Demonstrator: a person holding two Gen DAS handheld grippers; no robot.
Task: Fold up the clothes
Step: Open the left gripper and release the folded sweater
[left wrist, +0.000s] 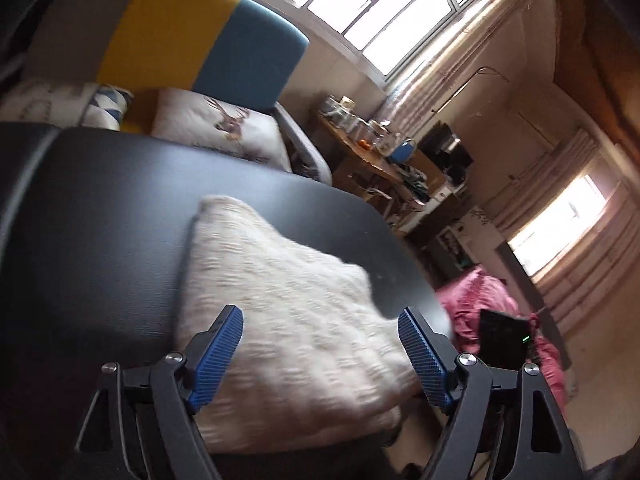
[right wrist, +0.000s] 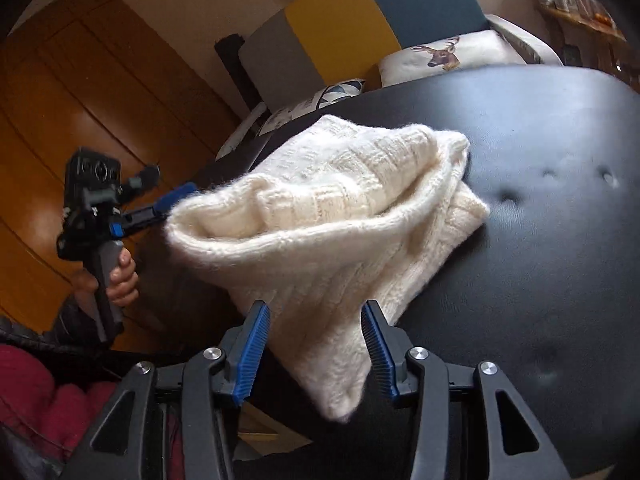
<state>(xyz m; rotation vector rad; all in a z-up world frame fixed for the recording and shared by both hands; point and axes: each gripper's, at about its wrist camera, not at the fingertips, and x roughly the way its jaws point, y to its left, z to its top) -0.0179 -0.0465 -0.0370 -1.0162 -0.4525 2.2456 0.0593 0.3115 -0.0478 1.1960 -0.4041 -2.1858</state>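
A cream knitted sweater lies folded in a bulky heap on the black padded table, with one corner hanging off the near edge. My right gripper is open, and that hanging corner passes loosely between its blue pads. The left wrist view is blurred. In it, the sweater sits between the wide-open fingers of my left gripper, over the table. Seen from the right wrist, the left gripper is held by a hand at the sweater's left edge.
Behind the table is a sofa with a grey, yellow and teal back and a deer-print cushion. A red garment lies low on the right. A cluttered wooden desk stands under the window, and a wooden door is at left.
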